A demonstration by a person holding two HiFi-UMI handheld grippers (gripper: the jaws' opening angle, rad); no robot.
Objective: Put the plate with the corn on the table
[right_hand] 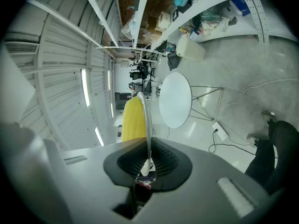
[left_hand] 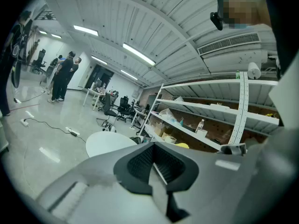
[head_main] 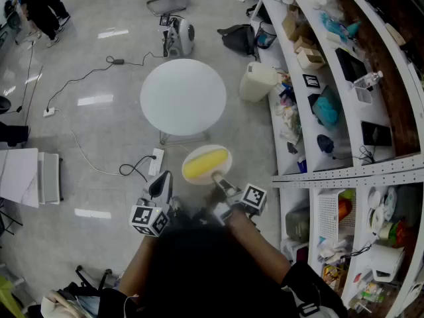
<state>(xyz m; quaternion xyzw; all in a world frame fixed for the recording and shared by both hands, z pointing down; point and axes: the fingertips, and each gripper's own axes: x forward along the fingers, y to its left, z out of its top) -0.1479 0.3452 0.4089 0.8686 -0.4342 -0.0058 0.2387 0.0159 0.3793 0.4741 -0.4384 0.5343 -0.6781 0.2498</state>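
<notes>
left gripper: smooth grey shell; black ribbed pads; cube of black-and-white square markers
right gripper: same grey shell; white marker cube
clothing: dark top

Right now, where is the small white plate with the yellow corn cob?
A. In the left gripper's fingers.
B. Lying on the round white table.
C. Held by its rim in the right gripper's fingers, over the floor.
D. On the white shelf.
C: the fingers of the right gripper pinch the rim of the small white plate, which hangs over the grey floor, short of the round white table.
</notes>
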